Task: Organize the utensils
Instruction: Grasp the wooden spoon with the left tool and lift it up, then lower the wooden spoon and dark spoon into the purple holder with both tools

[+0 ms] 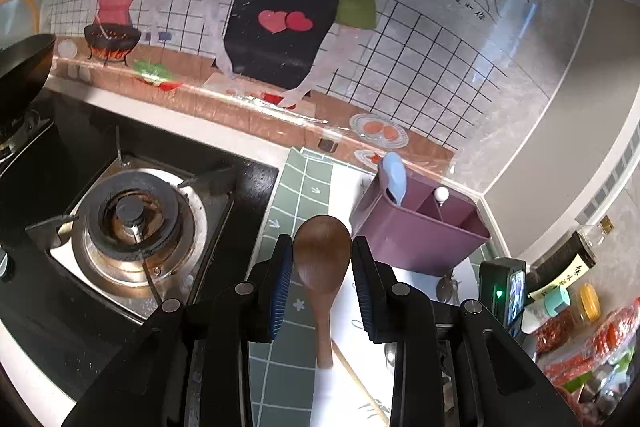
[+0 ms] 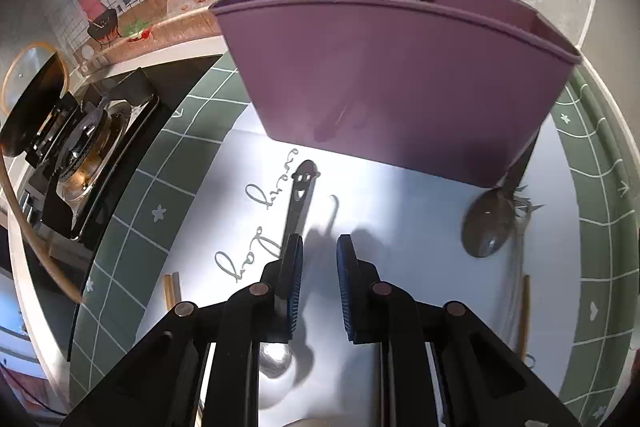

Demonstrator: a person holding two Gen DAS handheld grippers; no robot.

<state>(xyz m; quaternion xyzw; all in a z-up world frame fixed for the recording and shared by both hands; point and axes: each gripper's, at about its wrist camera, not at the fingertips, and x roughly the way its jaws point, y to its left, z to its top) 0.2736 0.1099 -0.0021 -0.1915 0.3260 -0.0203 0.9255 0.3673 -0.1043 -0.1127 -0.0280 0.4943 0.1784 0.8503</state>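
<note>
A gas burner [image 1: 134, 217] sits at far left on the desk. The left claw [image 1: 322, 259] grips a wooden spoon [image 1: 323, 263] by its bowl — pads pressed to both edges — just short of the purple holder [image 1: 420, 231]. The right claw [image 2: 319, 259] hangs open, empty, above a smiley-handled spoon [image 2: 298, 201]. Further right, a second metal spoon [image 2: 486, 227] lies beside the holder's base.

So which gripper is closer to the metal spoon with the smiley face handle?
The right gripper. Its open fingers sit just above the smiley-handled spoon, left finger over the handle. The left gripper is by the stove, around a wooden spoon.
</note>
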